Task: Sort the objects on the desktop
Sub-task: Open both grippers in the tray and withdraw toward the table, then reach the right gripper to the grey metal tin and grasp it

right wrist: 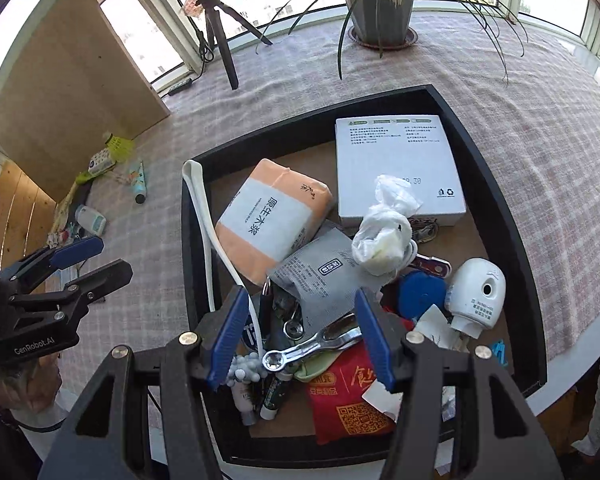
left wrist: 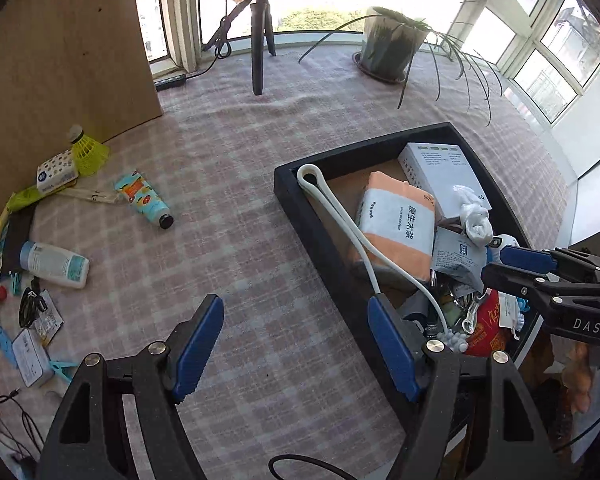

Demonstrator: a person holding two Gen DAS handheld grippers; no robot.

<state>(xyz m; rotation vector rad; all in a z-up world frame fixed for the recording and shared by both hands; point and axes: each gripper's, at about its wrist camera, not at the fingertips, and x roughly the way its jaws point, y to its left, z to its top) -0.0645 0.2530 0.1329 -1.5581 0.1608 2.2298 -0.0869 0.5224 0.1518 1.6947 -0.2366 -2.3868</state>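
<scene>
Where printing can be read, most of it sits inside the black tray: the orange-and-white tissue pack near the tray's left wall carries the characters 原生木浆 down its white band, the white box at the tray's far right corner shows small print, a recycling mark and the digits "30", and the red packet at the tray's near edge bears a QR code and gold characters too small to make out. A grey pouch in the tray's middle has a dark label I cannot read. The casings read "GenRobot.AI" on one tool and "DAS" on the other.

The right hand-held gripper hangs over the near part of the tray with its blue pads spread wide; a metal wrench lies in the tray under the gap, and neither pad presses on anything. The left hand-held gripper is also fully spread, gripping nothing; one finger is over the checked tabletop just left of the tray, the other above the tray's left wall.

Well to the left of the tray, unsorted things lie on the tabletop: a patterned tube, a white bottle, a yellow shuttlecock. A white cord loops over the tray's left wall.
</scene>
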